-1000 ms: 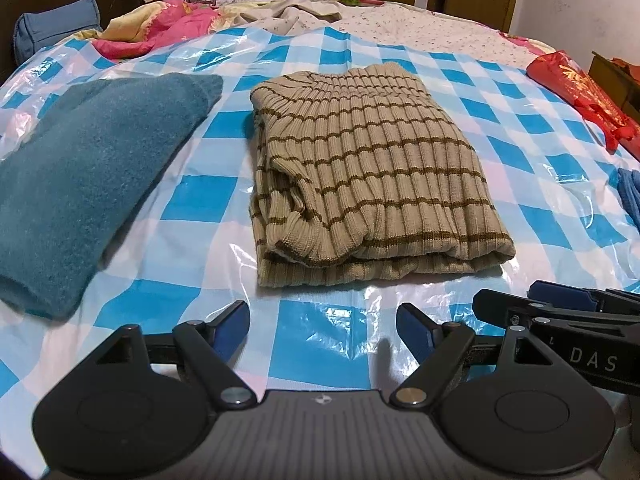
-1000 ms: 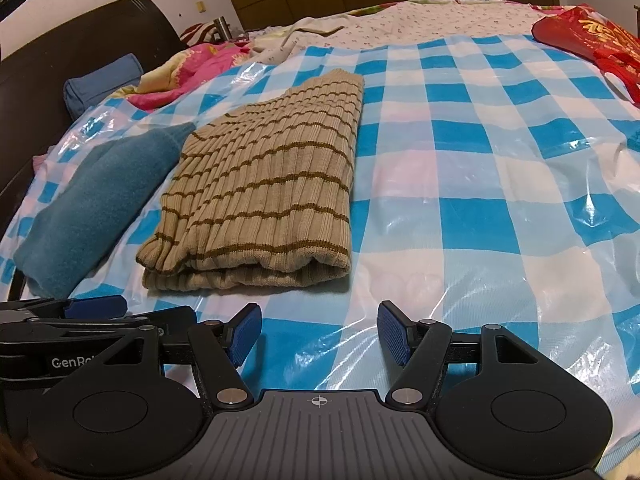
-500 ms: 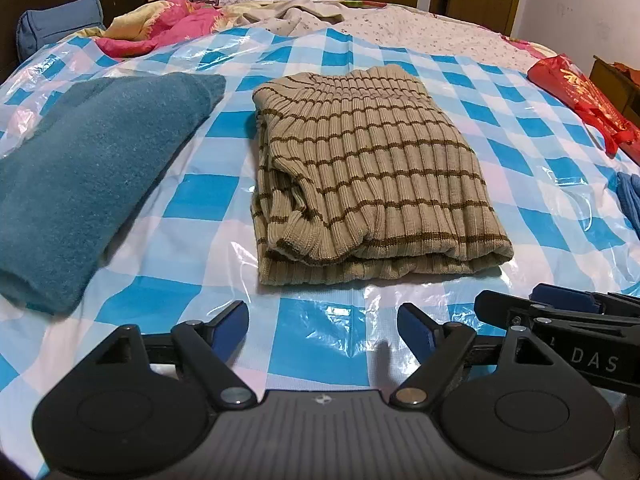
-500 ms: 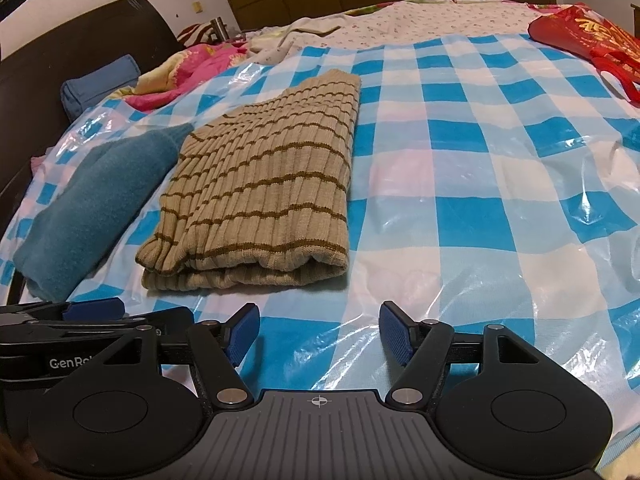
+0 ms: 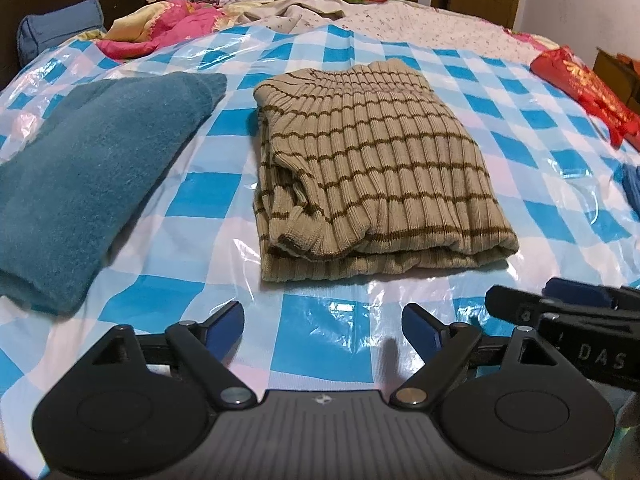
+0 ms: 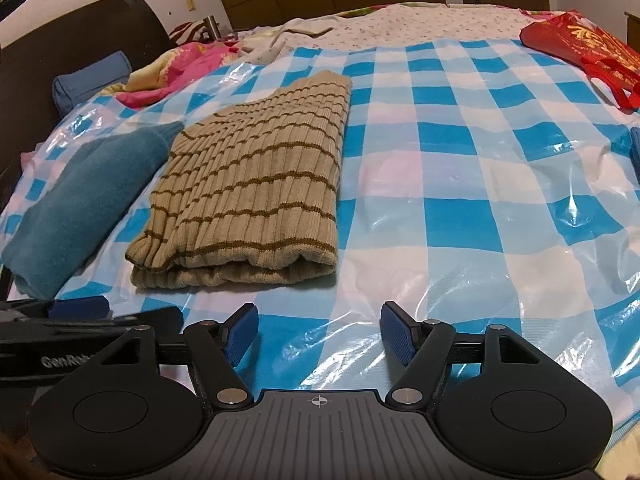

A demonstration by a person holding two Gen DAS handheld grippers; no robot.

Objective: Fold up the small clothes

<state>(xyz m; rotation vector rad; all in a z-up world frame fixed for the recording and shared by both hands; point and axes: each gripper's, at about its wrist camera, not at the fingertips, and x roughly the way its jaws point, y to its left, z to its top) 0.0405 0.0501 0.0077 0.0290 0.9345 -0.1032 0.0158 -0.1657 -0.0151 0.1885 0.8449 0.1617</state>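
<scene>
A tan ribbed sweater with brown stripes (image 5: 372,172) lies folded on the blue-and-white checked plastic sheet (image 5: 320,344); it also shows in the right wrist view (image 6: 256,184). My left gripper (image 5: 323,330) is open and empty, hovering just short of the sweater's near edge. My right gripper (image 6: 319,334) is open and empty, to the right of the left one, near the sweater's right corner. Each gripper shows at the edge of the other's view.
A folded teal garment (image 5: 84,180) lies left of the sweater. A red bag (image 5: 588,92) sits at the right. Pink bedding (image 5: 160,28) and a blue pillow (image 5: 60,26) lie at the far left by the headboard.
Both grippers have drifted back and up slightly, so the sweater sits a little farther away in both views. The jaws stay open.
</scene>
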